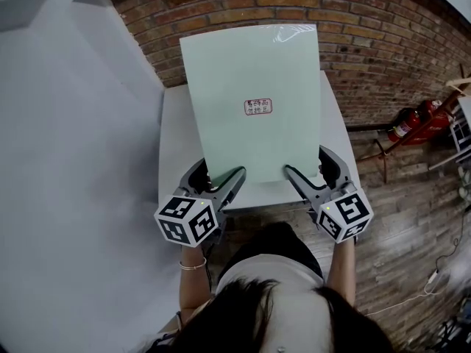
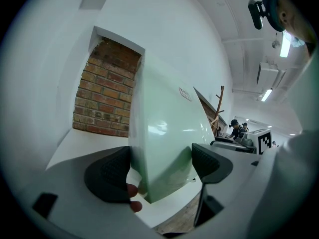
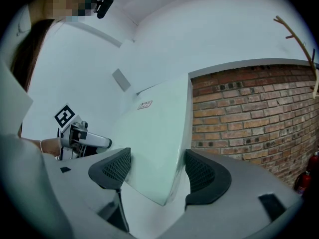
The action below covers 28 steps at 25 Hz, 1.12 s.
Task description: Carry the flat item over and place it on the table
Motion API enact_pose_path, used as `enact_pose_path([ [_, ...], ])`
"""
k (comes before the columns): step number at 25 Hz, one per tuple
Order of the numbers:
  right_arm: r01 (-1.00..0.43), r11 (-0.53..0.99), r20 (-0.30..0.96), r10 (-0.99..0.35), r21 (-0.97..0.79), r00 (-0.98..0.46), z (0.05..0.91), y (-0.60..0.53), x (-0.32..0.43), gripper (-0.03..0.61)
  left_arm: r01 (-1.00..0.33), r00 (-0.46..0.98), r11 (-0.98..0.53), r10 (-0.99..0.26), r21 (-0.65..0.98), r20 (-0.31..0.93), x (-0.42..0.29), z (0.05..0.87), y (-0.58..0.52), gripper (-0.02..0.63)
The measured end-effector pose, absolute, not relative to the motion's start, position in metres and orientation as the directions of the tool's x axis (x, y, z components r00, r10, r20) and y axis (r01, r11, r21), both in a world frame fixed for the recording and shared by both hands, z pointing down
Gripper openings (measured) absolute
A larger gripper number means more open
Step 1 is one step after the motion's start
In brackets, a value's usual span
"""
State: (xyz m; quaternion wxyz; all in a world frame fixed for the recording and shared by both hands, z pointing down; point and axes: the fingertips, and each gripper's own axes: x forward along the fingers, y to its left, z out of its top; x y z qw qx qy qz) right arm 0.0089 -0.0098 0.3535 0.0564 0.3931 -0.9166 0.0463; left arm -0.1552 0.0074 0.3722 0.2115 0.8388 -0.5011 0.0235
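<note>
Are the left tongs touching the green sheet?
Touching. In the left gripper view, the green sheet sits between the left tongs, and they press on it from both sides.

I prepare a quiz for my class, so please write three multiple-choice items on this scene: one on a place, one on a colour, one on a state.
1. Where on the sheet is the label?
A. near the middle
B. top corner
C. lower edge

2. What colour is the sheet?
A. yellow
B. pale green
C. black

3. How is the sheet held?
A. it lies loose
B. by one gripper
C. by both grippers

Answers: 1 A, the label sits mid-sheet; 2 B, every view shows pale green; 3 C, the left gripper and the right gripper each clamp a lower corner.
</note>
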Motion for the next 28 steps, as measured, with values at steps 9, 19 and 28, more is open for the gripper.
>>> enact_pose_path([
  [9, -0.726, 0.686, 0.145, -0.716, -0.038, -0.683, 0.357, -0.013, 0.009, 0.350, -0.849, 0.497, -0.406, -0.831, 0.339, 0.250, -0.155, 0.377, 0.004, 0.388],
  [19, -0.724, 0.688, 0.151, -0.712, -0.043, -0.686, 0.364, -0.031, 0.013, 0.350, -0.852, 0.494, -0.402, -0.830, 0.336, 0.259, -0.152, 0.382, -0.012, 0.388],
  [28, -0.722, 0.689, 0.163, -0.707, -0.058, -0.688, 0.368, -0.064, 0.015, 0.350, -0.854, 0.491, -0.395, -0.826, 0.339, 0.275, -0.150, 0.385, -0.044, 0.388],
])
